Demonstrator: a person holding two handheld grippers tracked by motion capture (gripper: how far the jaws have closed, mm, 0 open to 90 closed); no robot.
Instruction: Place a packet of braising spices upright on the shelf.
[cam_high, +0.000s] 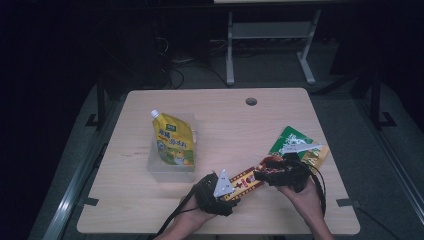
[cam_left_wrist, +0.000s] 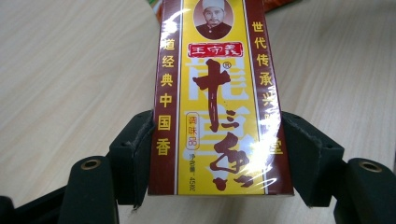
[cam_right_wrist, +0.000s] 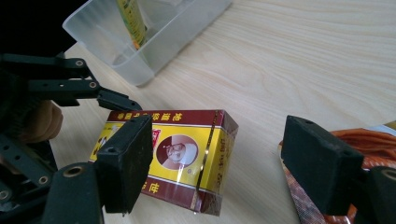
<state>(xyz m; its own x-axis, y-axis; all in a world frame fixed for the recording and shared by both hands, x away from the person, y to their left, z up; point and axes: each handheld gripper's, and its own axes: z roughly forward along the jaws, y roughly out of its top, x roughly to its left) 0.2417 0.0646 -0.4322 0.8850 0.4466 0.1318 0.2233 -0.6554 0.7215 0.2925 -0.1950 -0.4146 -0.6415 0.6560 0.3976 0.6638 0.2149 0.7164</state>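
The left tongs (cam_left_wrist: 212, 154), nearest the lens in the left gripper view, were clamped on the two long sides of a red-and-yellow seasoning box (cam_left_wrist: 215, 98), their black pads pressed flat against its wrapping. In the high view the person's left hand (cam_high: 192, 217) came in from the bottom edge, the left tongs (cam_high: 235, 192) angled toward the right and holding the box (cam_high: 246, 181) low over the near part of the table (cam_high: 220, 107). The right tongs (cam_right_wrist: 229, 163) stood wide open with nothing between them, one pad in front of the box's (cam_right_wrist: 187, 158) far end, the other over an orange packet (cam_right_wrist: 373, 140). The right hand (cam_high: 300, 192) reached in from the bottom right, its tongs (cam_high: 264, 172) pointing left at the box. Beyond lay a green packet (cam_high: 290, 140) to the right, and to the left a clear plastic tub (cam_high: 172, 170) holding a yellow spouted pouch (cam_high: 172, 140).
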